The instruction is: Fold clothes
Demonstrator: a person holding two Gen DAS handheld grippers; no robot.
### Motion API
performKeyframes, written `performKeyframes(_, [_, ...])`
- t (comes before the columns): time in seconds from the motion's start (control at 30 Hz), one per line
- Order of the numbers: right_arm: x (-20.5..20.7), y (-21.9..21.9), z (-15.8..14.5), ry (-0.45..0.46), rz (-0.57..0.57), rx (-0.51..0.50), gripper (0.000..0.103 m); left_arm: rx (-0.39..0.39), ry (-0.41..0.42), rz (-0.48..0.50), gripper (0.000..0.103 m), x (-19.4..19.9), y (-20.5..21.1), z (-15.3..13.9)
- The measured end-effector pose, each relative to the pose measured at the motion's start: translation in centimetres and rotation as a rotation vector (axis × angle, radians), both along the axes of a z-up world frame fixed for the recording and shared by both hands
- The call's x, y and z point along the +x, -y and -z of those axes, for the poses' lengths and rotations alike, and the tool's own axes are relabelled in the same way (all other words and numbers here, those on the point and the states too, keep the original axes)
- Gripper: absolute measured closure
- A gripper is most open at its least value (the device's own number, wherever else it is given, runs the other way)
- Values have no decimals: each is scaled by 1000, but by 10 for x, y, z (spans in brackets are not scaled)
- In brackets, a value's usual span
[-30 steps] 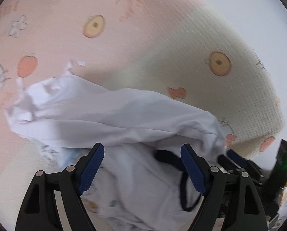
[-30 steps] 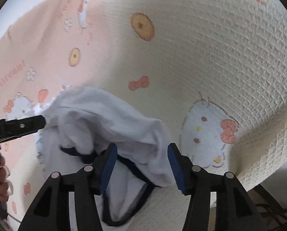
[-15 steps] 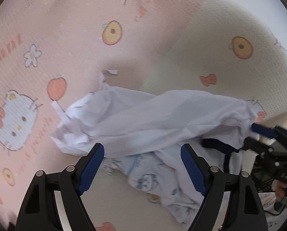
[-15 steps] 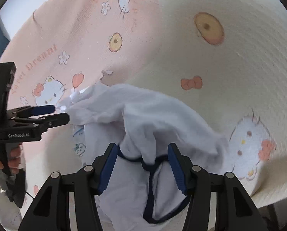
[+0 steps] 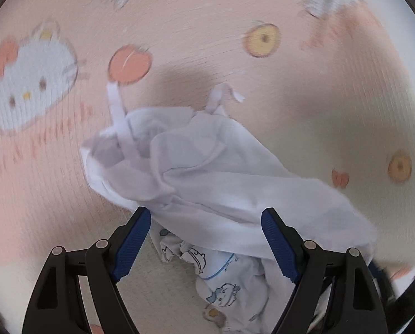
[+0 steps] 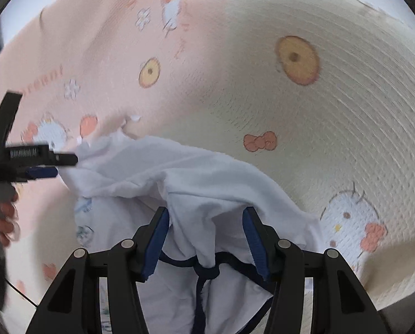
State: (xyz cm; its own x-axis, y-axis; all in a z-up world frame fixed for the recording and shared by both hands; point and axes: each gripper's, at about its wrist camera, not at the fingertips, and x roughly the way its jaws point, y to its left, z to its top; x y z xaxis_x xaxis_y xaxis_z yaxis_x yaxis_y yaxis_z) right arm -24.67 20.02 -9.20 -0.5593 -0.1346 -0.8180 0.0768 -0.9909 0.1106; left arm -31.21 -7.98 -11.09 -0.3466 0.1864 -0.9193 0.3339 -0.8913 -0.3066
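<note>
So there's a crumpled white cotton garment with navy blue trim (image 6: 196, 194) lying bunched up on a pink and cream waffle-textured blanket printed with cartoon cats, bows and donuts (image 6: 305, 111). From the left wrist view the garment (image 5: 207, 172) sits in a heap in the middle of the blanket (image 5: 179, 41), with a couple of thin white ties (image 5: 115, 105) sticking out at its far end toward an orange apple print. A bit of the inside shows underneath near the camera, with small blue cartoon prints on it.

The left hand-held gripper (image 5: 206, 243) has its blue-padded jaws spread wide, and the white fabric's edge lies across the gap between them without being pinched, so it looks released. In the right wrist view you can also see that left hand-held gripper (image 6: 55, 165) off to the left, at the far left edge of the garment, with a person's fingers (image 6: 5, 220) wrapped around its handle.

The right hand-held gripper (image 6: 206, 243) is also spread apart, not clamped on anything. A fold of white cloth and the navy trimmed neckline hang right in the space between its blue pads, but the pads stand clear of the fabric on both sides.

Both views are a bit motion-blurred.
</note>
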Motion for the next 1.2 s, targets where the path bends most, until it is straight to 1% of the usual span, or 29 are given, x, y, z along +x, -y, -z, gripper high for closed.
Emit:
performKeyframes(0.03, [-2, 2, 1, 0, -18, 6, 49, 30, -2, -31, 22, 0, 6, 2])
performKeyframes(0.1, [-8, 6, 7, 18, -45, 10, 49, 49, 2, -72, 22, -3, 15, 6])
performKeyframes(0.2, [-15, 8, 16, 43, -57, 37, 49, 86, 38, -128, 22, -9, 23, 17])
performKeyframes(0.3, [-21, 5, 23, 62, -55, 52, 49, 95, 65, -151, 22, -16, 26, 28])
performKeyframes(0.37, [-27, 1, 27, 76, -49, 48, 49, 65, 92, -162, 22, -22, 26, 34])
performKeyframes(0.4, [-29, 0, 29, 82, -45, 48, 49, 65, 102, -179, 22, -23, 28, 37])
performKeyframes(0.43, [-31, -1, 31, 86, -46, 52, 49, 66, 112, -196, 22, -23, 30, 41])
performKeyframes(0.47, [-33, -2, 34, 90, -46, 56, 49, 70, 110, -207, 25, -23, 32, 42])
performKeyframes(0.5, [-34, -3, 35, 90, -48, 62, 49, 74, 107, -217, 29, -23, 33, 44])
performKeyframes(0.57, [-36, -3, 37, 85, -55, 72, 49, 83, 101, -236, 46, -22, 36, 46])
performKeyframes(0.6, [-37, -3, 38, 80, -59, 77, 49, 70, 96, -219, 51, -24, 34, 44])
performKeyframes(0.63, [-38, -3, 39, 75, -62, 83, 49, 56, 90, -199, 68, -25, 31, 41])
performKeyframes(0.67, [-38, -4, 39, 69, -64, 89, 50, 41, 85, -179, 81, -27, 28, 39])
performKeyframes(0.73, [-41, -4, 39, 55, -67, 110, 73, 13, 75, -139, 86, -30, 23, 34])
performKeyframes(0.77, [-42, -4, 39, 52, -61, 131, 94, 21, 64, -138, 89, -32, 23, 30])
performKeyframes(0.8, [-44, -6, 37, 48, -54, 140, 95, 31, 52, -139, 89, -34, 23, 26])
performKeyframes(0.87, [-45, -11, 34, 44, -57, 128, 96, 51, 29, -141, 90, -38, 24, 18])
performKeyframes(1.03, [-51, -32, 20, -3, 30, 150, 96, 102, -30, -145, 90, -49, 26, -3])
performKeyframes(1.1, [-54, -43, 17, -10, 62, 146, 96, 100, -58, -118, 90, -60, 21, -13])
performKeyframes(1.2, [-58, -59, 20, 8, 109, 96, 96, 97, -96, -70, 91, -75, 13, -28])
